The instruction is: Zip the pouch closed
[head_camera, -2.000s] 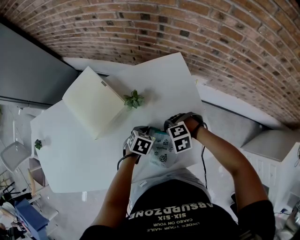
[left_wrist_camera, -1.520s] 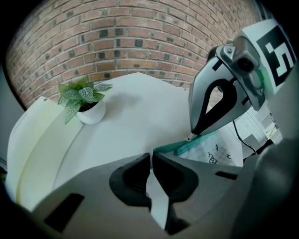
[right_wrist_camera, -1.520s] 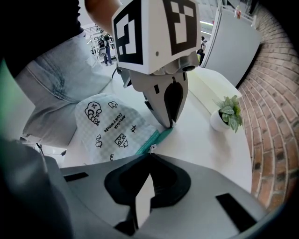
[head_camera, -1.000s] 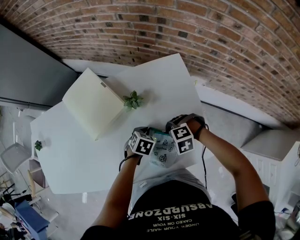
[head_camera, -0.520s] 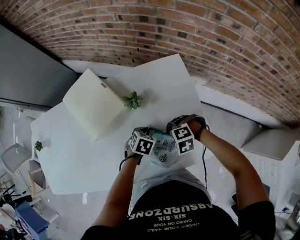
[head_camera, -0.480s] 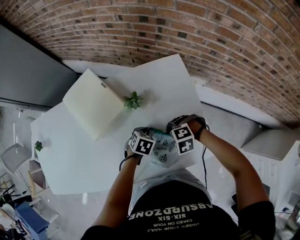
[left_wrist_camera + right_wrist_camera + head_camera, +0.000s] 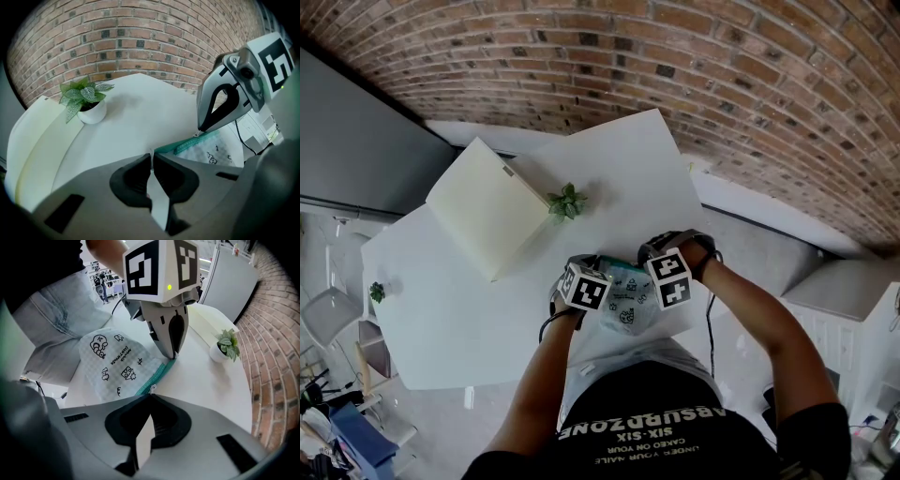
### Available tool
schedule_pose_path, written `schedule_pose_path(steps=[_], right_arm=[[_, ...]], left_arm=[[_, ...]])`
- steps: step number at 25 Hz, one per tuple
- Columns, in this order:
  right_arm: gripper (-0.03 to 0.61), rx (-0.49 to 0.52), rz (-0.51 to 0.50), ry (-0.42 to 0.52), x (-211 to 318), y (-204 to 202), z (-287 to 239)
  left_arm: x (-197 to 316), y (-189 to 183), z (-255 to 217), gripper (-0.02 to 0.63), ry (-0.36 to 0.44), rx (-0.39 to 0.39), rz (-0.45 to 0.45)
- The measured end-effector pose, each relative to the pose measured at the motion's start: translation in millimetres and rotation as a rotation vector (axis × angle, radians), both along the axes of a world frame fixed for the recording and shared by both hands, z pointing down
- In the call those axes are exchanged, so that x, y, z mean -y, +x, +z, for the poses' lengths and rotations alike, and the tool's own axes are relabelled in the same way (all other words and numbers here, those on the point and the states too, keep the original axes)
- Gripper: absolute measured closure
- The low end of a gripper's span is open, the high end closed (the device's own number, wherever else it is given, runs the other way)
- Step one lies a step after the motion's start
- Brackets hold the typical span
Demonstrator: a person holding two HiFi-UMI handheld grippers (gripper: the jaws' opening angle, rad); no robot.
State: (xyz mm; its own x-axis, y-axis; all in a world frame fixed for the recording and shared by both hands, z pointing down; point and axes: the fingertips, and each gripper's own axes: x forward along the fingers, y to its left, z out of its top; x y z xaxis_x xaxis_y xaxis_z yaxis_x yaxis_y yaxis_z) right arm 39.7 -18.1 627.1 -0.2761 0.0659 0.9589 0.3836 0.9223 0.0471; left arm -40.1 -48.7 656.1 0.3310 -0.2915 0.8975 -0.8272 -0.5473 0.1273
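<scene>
A pale checked pouch (image 7: 624, 305) with small drawings and a teal zip (image 7: 157, 376) lies at the table's near edge between both grippers. My left gripper (image 7: 151, 157) is shut on the pouch's end by the zip; in the right gripper view its tips (image 7: 172, 355) sit on that same corner. My right gripper (image 7: 150, 398) is shut with the small zip pull (image 7: 152, 389) right at its fingertips. In the left gripper view the right gripper (image 7: 201, 132) touches the zip (image 7: 187, 146) further along. In the head view the marker cubes hide both sets of jaws.
A small potted plant (image 7: 568, 200) stands beyond the pouch on the white table (image 7: 469, 309). A flat cream box (image 7: 486, 206) lies at the back left. A brick wall (image 7: 722, 84) runs behind the table. The person's lap (image 7: 61, 310) is close to the near edge.
The right gripper has crept slightly to the right. The left gripper and the pouch look unchanged.
</scene>
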Motion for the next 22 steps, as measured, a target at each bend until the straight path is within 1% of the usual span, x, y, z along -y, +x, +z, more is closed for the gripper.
schedule_pose_path(steps=[4,12,22], right_arm=[[0.578,0.015,0.02,0.004,-0.2,0.9,0.1],[0.578,-0.006,0.026,0.004,-1.6,8.2,1.6],[0.578,0.009,0.073,0.002,-3.7,13.8,5.5]], left_arm=[[-0.4,-0.8,-0.3,0.588,0.003,0.002,0.004],[-0.3,0.3,-0.9,0.588,0.005,0.004,0.001],[-0.6,-0.2,-0.6,0.589,0.01,0.008,0.003]])
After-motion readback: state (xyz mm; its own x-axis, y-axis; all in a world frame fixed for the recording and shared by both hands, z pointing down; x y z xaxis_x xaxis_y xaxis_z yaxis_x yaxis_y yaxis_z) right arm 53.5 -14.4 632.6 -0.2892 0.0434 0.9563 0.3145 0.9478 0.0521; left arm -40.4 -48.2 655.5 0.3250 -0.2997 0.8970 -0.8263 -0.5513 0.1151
